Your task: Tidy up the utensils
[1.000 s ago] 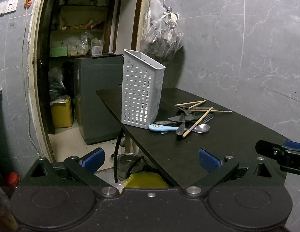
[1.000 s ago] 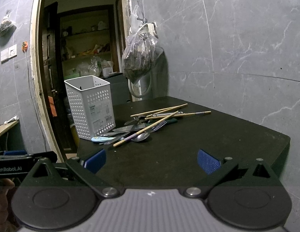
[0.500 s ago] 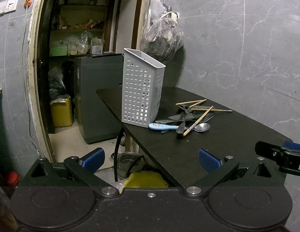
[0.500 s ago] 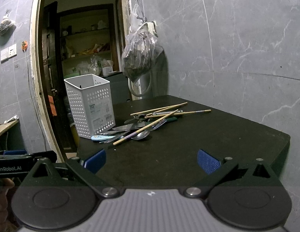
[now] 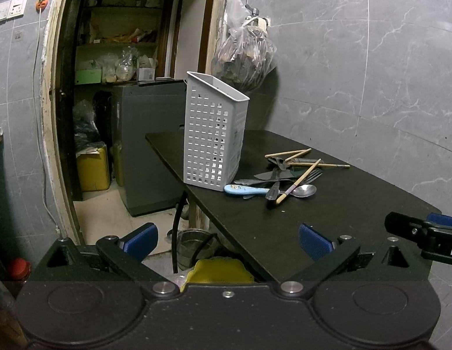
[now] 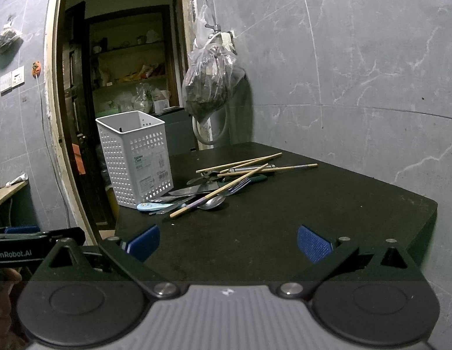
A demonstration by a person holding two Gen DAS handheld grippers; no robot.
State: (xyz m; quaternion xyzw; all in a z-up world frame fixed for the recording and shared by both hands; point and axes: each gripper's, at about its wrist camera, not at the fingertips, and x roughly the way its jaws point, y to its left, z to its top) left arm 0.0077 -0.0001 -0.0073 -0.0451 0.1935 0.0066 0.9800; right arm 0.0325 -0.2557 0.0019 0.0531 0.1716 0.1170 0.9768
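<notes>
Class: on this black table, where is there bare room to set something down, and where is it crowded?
Bare: the black tabletop from the utensil pile out to the near and right edges. Crowded: the strip where the pile lies against the white perforated plastic basket.

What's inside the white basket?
The right wrist view looks over the basket rim: only bare inner wall and one dark slot show. The bottom is hidden by the perforated front. The utensils lie in a pile on the table beside it.
</notes>
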